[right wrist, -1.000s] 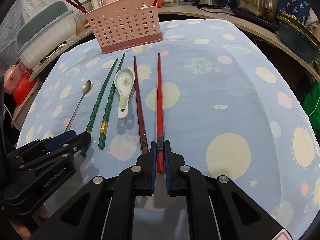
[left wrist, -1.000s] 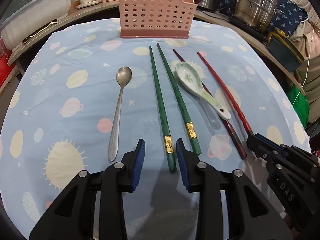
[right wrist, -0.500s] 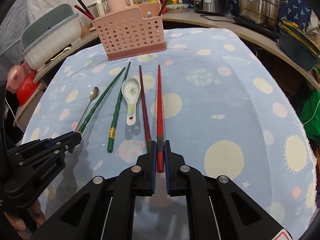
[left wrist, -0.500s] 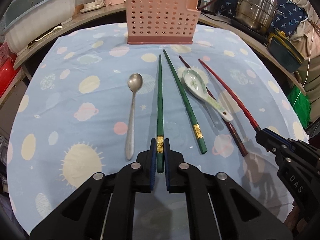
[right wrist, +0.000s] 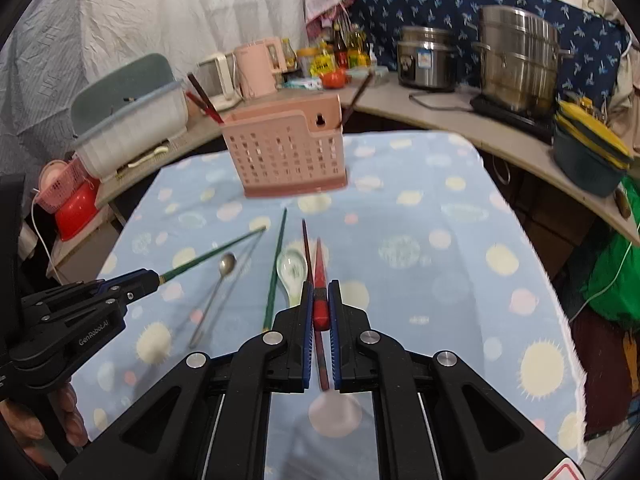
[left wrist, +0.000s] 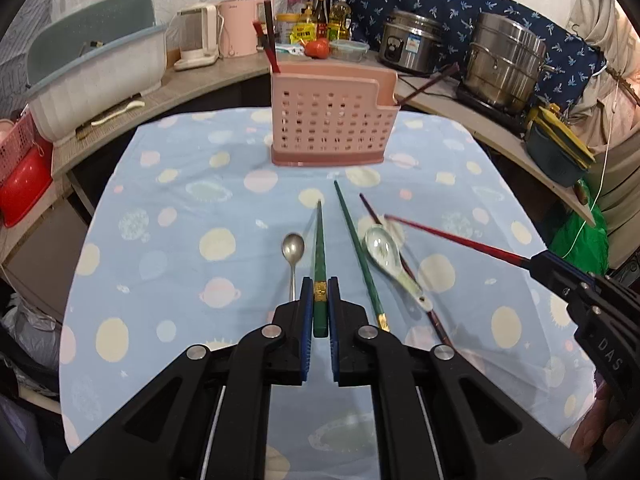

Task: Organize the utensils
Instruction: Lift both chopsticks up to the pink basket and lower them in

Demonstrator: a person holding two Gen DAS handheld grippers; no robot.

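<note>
Green chopstick [left wrist: 319,248] pinched near its gilt band in left tongs [left wrist: 319,300], clear of surface [left wrist: 180,208]; red chopstick [right wrist: 320,276] pinched in right tongs [right wrist: 319,300]. Keep tips level, aim into pink holder [left wrist: 328,120].

Right gripper [right wrist: 319,304], 6 o'clock: clamped on red chopstick [right wrist: 319,280]. Left gripper [right wrist: 150,278], 9 o'clock: gripping green chopstick [right wrist: 216,251]. Pink utensil basket [right wrist: 286,152], 12 o'clock, on planet-print tablecloth [right wrist: 432,248].

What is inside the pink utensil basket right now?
Dark chopsticks stick out of the pink basket at its left end and right end. Its perforated walls hide whatever else sits lower inside.
</note>
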